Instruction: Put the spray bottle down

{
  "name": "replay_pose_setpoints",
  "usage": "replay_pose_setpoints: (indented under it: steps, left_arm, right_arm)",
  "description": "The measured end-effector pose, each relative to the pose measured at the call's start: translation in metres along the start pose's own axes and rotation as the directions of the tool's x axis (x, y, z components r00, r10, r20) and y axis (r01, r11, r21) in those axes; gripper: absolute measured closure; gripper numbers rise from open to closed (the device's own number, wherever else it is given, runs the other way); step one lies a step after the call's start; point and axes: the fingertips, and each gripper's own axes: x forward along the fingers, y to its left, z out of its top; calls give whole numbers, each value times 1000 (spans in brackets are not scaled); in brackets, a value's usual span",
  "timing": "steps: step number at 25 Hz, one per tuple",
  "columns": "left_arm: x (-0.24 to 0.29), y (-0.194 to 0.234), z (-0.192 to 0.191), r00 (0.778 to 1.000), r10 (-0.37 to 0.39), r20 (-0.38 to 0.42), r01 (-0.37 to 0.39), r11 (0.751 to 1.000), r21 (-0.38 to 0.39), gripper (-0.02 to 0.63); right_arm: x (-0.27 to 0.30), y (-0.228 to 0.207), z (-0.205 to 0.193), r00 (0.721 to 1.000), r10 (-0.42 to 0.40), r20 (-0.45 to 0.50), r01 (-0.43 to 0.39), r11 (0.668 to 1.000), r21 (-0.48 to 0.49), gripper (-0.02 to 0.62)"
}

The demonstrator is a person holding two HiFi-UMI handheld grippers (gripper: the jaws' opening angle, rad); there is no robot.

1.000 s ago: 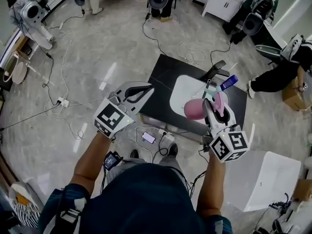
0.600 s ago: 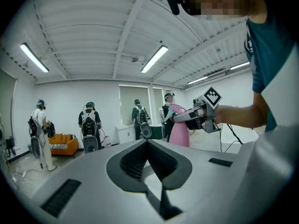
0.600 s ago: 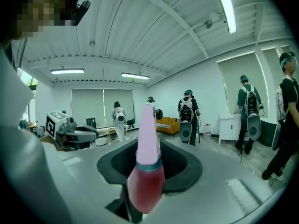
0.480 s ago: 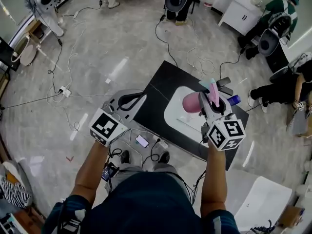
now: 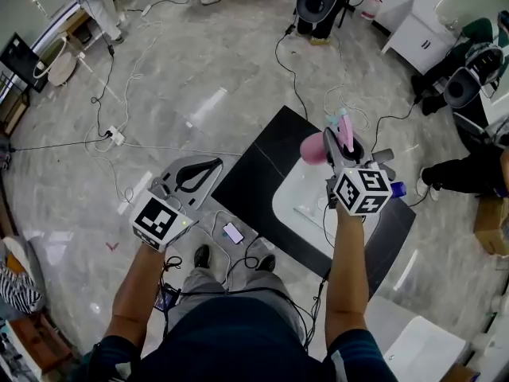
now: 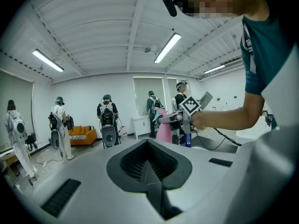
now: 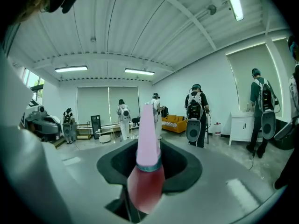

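Note:
The pink spray bottle [image 5: 312,147] hangs in the air over the far left rim of the white sink [image 5: 296,207]. My right gripper [image 5: 340,146] is shut on it, its marker cube nearer me. In the right gripper view the bottle [image 7: 148,146] stands between the jaws, its narrow pink top pointing away, with my right gripper [image 7: 145,181] clamped on its lower part. My left gripper [image 5: 213,165] is left of the black table, shut with nothing in it. From the left gripper [image 6: 150,171] view, the bottle [image 6: 163,129] shows off to the right.
The black table [image 5: 258,165] carries the sink, a grey faucet [image 5: 382,156] and a blue bottle [image 5: 396,188] at its right side. A phone [image 5: 233,232] and cables lie on the floor by my feet. A white box [image 5: 421,348] stands at the lower right. Several people stand around the room.
My right gripper has carried the bottle from near the faucet across the sink to its far left rim. My left gripper has drifted down and left, away from the table.

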Motion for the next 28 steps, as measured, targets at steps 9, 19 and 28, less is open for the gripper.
replay_pose_setpoints:
  steps: [9,19,28]
  left_arm:
    - [16,4,-35,998,36,-60,-38,999,-29,601]
    - [35,11,-83,992,51,-113,-61,995,-80,601]
    - [47,16,-134,985,58,-161,-78,989,-125,601]
  right_arm:
    - [83,-36,-55,998,50,-34,-51,998,-31,448]
    - [151,-62,-111,996,85,-40,-88,993,-82,448]
    - [199,-83,-159,993,93,-77,-100,991,-89,448]
